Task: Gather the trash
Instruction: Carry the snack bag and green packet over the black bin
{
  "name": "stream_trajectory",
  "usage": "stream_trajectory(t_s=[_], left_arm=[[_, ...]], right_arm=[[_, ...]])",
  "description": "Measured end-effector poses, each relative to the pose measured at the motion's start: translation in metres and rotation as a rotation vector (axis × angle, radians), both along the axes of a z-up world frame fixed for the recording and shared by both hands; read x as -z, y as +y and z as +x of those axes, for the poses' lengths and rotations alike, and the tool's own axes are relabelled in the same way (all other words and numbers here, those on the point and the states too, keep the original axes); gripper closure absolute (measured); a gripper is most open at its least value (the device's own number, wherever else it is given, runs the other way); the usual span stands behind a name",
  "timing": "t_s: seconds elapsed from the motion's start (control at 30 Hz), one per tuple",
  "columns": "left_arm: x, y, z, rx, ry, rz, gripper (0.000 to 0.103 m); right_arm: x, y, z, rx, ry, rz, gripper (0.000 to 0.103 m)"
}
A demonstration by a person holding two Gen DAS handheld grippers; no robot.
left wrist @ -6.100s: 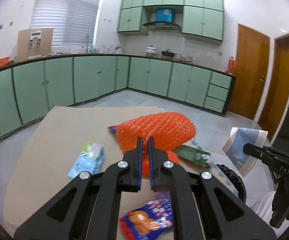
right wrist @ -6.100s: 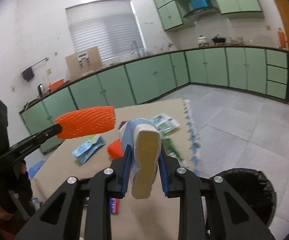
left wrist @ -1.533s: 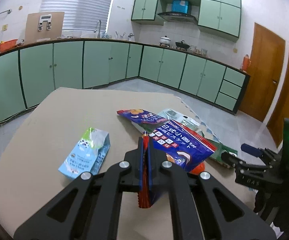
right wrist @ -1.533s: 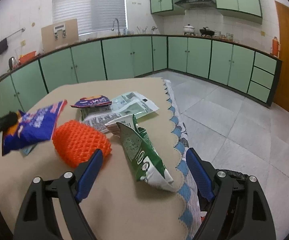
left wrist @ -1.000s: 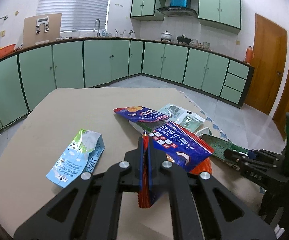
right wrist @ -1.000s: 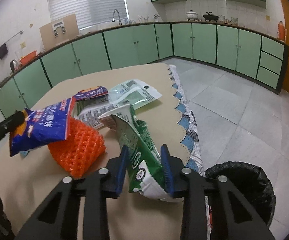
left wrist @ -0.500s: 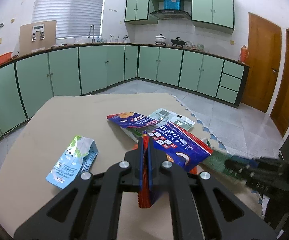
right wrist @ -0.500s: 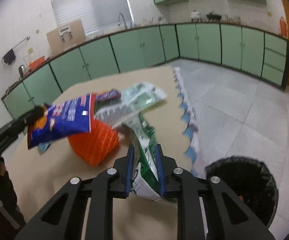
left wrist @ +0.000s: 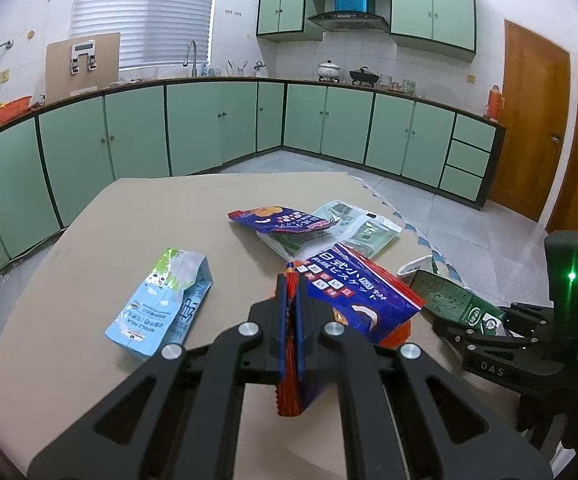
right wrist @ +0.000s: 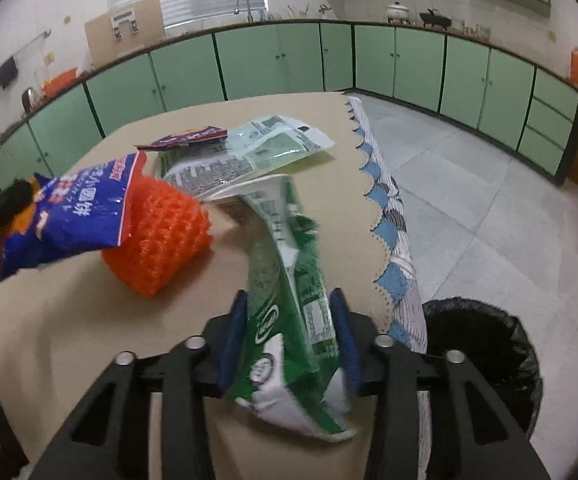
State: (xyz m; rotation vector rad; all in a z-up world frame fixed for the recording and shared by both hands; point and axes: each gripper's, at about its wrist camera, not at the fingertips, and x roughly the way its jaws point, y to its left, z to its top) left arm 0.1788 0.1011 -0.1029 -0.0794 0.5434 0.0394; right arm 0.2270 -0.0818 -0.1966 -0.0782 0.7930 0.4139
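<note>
Lifted since a second ago, the green packet [right wrist: 289,320] now hangs pinched in the right hand-held gripper [right wrist: 289,332], its top end near the orange mesh [right wrist: 161,236]. Close by on the right, the surface [right wrist: 69,320] ends at a scalloped cloth edge [right wrist: 389,240], and the black-lined bin [right wrist: 485,344] stands on the floor just below it. Pressed together, the left hand-held gripper [left wrist: 289,304] still pinches the blue snack bag [left wrist: 353,292] above the surface. Further left, a light blue milk pouch [left wrist: 165,304] lies flat with bare surface around it.
</note>
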Motion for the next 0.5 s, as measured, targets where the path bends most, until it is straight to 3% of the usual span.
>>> stream_trajectory(t_s=[0.27,0.5], left_arm=[[-0.010,-0.008,-0.002,0.030,-0.024,-0.015,0.101],[-0.024,-0.042,0.003,0.113,-0.058,-0.021,0.101]], right_arm=[[-0.027,-0.020,-0.019,0.030,-0.063,0.059,0.068],[-0.061,-0.064,-0.038,0.113,-0.118,0.123,0.068]])
